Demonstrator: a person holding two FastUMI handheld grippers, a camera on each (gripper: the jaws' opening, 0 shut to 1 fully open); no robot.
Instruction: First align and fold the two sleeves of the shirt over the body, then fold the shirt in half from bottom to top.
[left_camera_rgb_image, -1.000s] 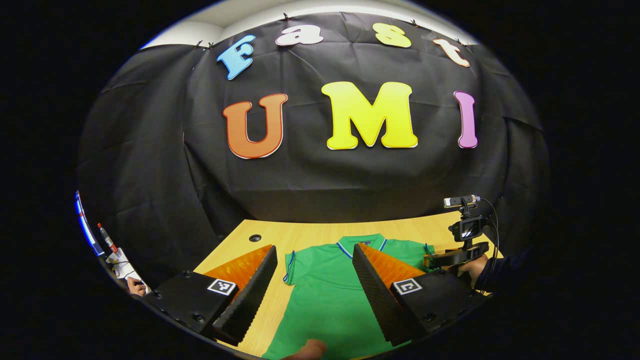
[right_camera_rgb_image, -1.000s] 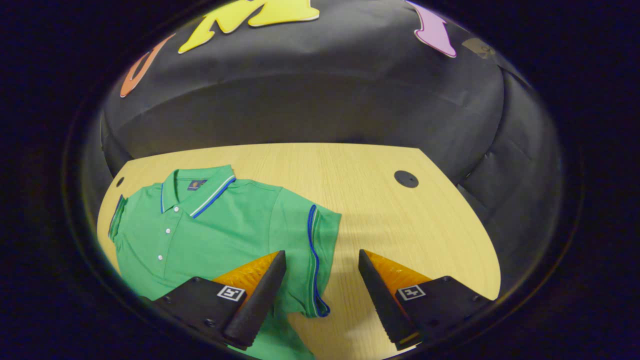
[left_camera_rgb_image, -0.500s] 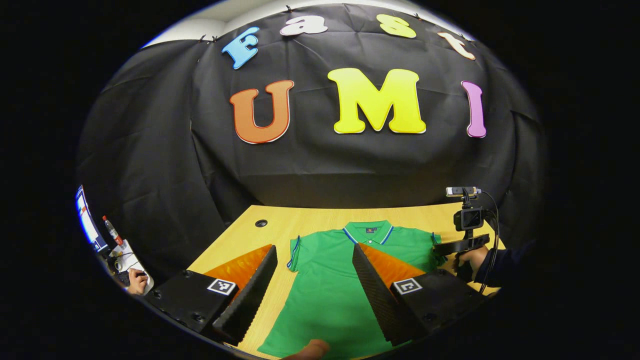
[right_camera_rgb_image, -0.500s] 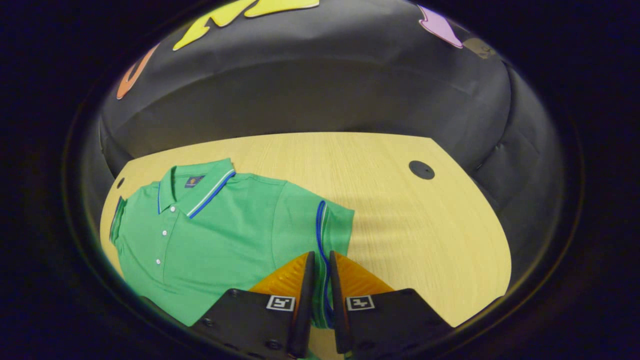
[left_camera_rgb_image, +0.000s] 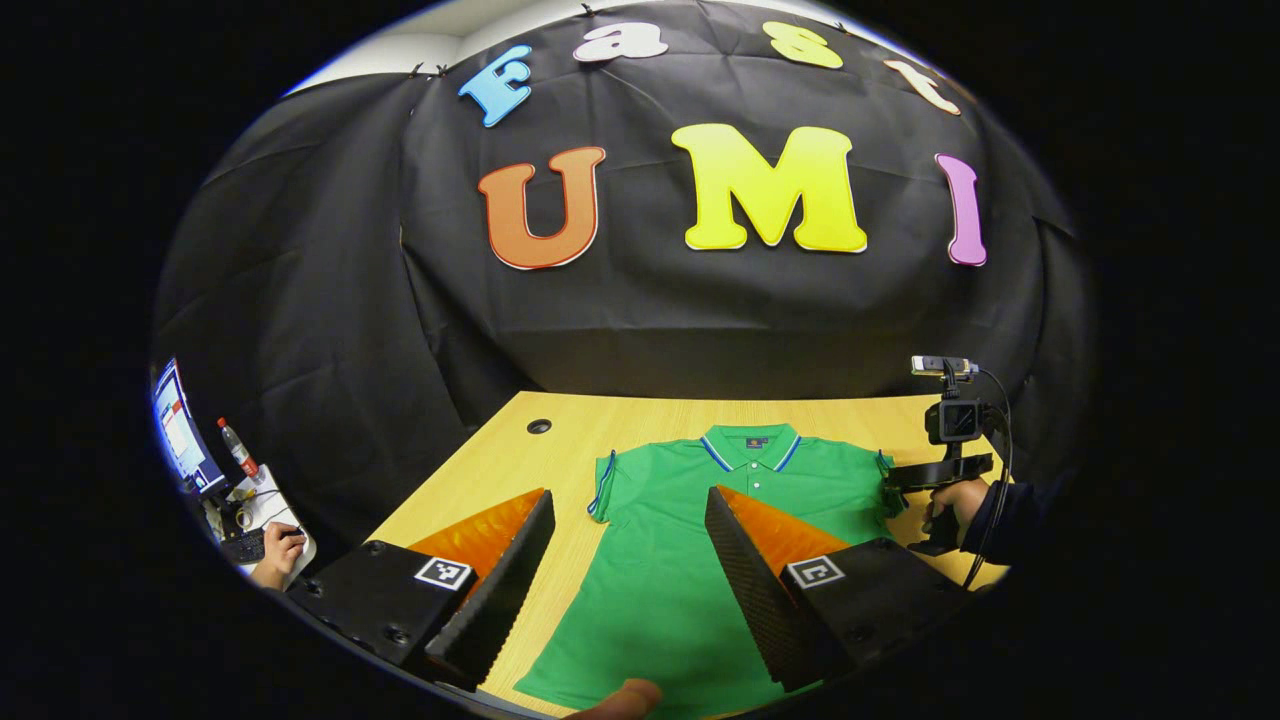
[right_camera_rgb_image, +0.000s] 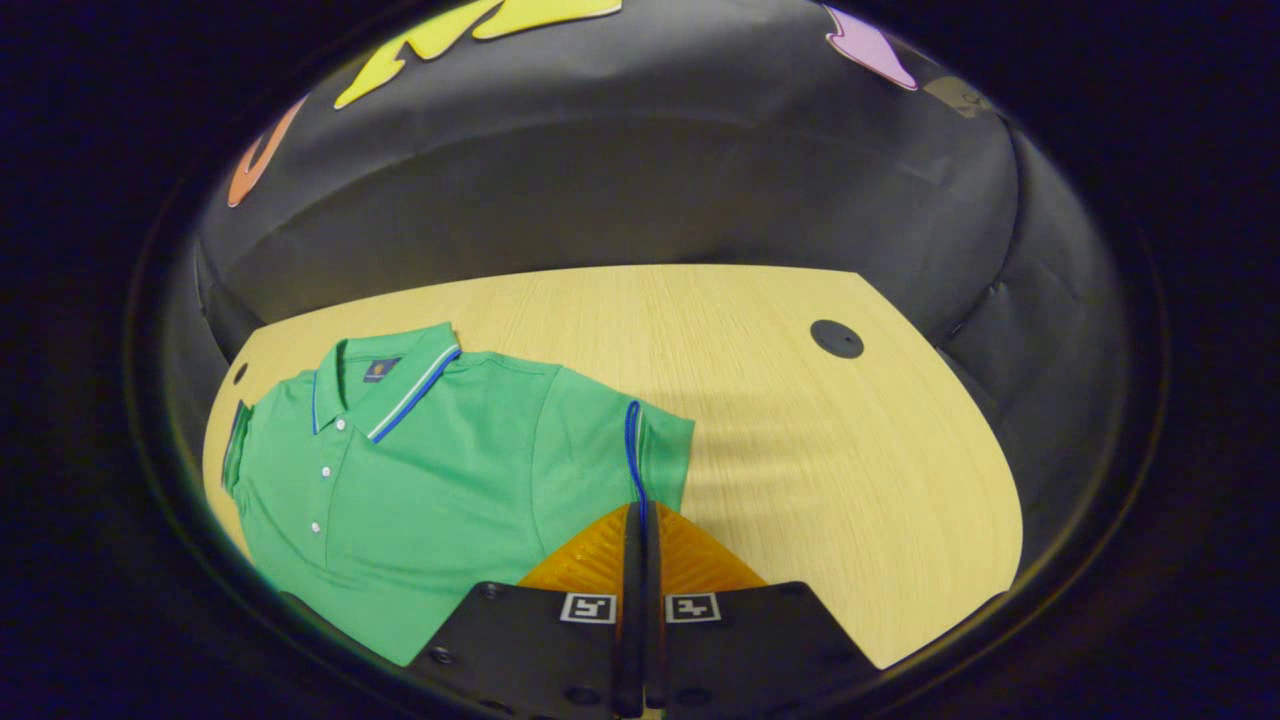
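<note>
On the wooden surface (right_camera_rgb_image: 800, 440) the shirt (right_camera_rgb_image: 430, 480) lies flat; my right hand-held gripper (right_camera_rgb_image: 640, 560) pinches its near sleeve (right_camera_rgb_image: 640, 450), body leftward. My left hand-held gripper (left_camera_rgb_image: 625, 560), spread, hovers over the hem.

No legible text: the collar label on the shirt (right_camera_rgb_image: 380, 369) is too small to read.
</note>
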